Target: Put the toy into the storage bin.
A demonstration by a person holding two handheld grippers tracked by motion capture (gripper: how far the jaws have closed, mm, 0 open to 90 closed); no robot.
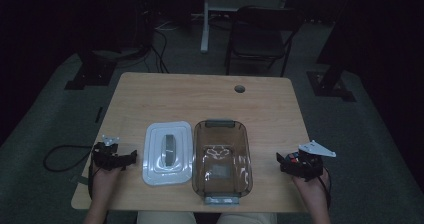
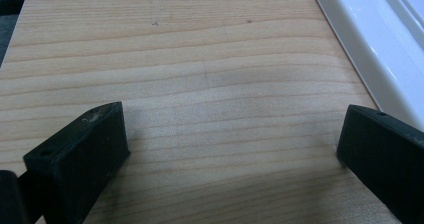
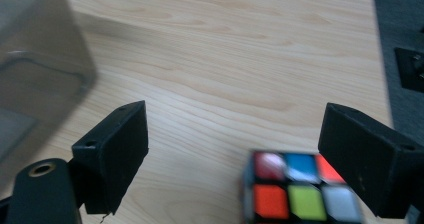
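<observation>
One cube btw open right claw jaws

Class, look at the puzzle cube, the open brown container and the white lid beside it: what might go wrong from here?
1. The puzzle cube sits off-centre between the open right hand-held gripper, near one pad; closing may push or twist it.
2. It lies near the table edge and may fall.
3. The container looks light; a knock might shift it into the lid.

**Both grippers parted, low at either side**

The left gripper sits low in the person's left hand, jaws spread wide. The right gripper, held in the right hand, stands with jaws wide apart too.
</observation>
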